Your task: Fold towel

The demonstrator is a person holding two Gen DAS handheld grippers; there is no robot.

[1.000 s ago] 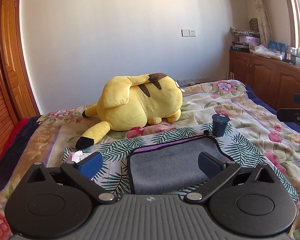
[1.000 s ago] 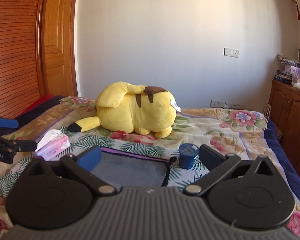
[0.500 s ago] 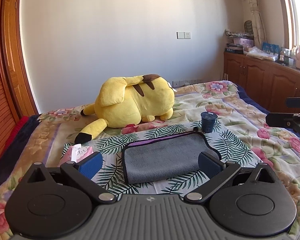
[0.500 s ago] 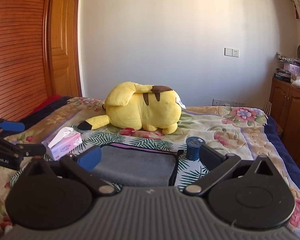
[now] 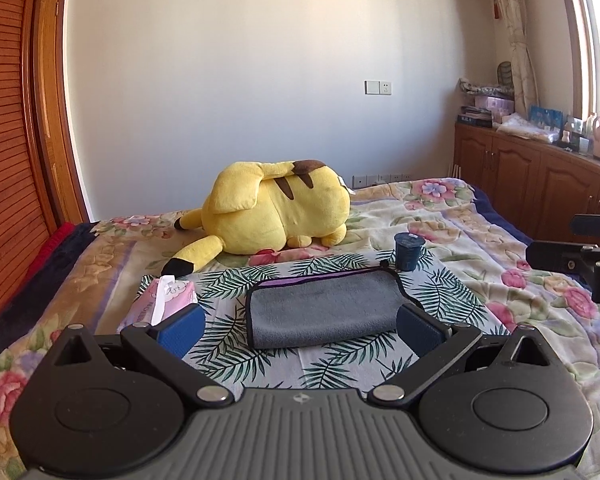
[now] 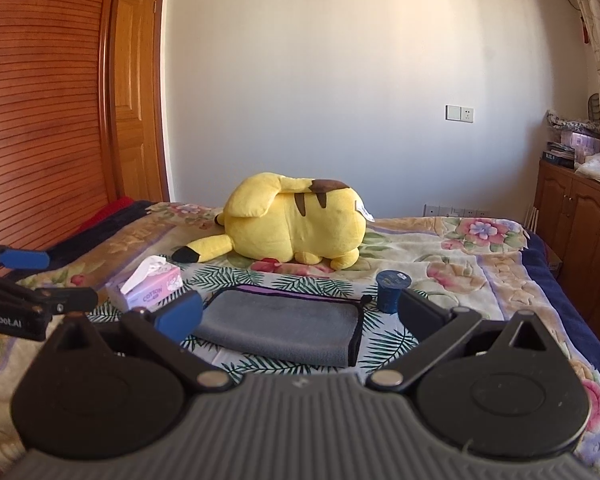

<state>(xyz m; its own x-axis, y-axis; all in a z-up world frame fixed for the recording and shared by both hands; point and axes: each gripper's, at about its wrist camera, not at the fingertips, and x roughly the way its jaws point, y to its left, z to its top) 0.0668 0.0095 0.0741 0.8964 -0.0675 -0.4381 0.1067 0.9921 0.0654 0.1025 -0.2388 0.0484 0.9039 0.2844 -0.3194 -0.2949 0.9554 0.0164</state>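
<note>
A grey towel [image 5: 324,308] with a purple and black edge lies folded into a flat rectangle on a palm-leaf cloth [image 5: 228,356] on the bed. It also shows in the right wrist view [image 6: 280,328]. My left gripper [image 5: 300,330] is open and empty, held back from the towel's near edge. My right gripper [image 6: 296,314] is open and empty, also short of the towel. Each gripper shows at the edge of the other's view.
A yellow plush toy [image 5: 276,212] lies behind the towel. A dark blue cup [image 5: 408,252] stands at the towel's far right corner. A pink tissue box [image 5: 164,300] sits to its left. Wooden cabinets [image 5: 540,180] line the right wall, a wooden door [image 6: 136,112] the left.
Both grippers have pulled back and risen away from the towel, so it looks smaller and farther. Both stay open and empty.
</note>
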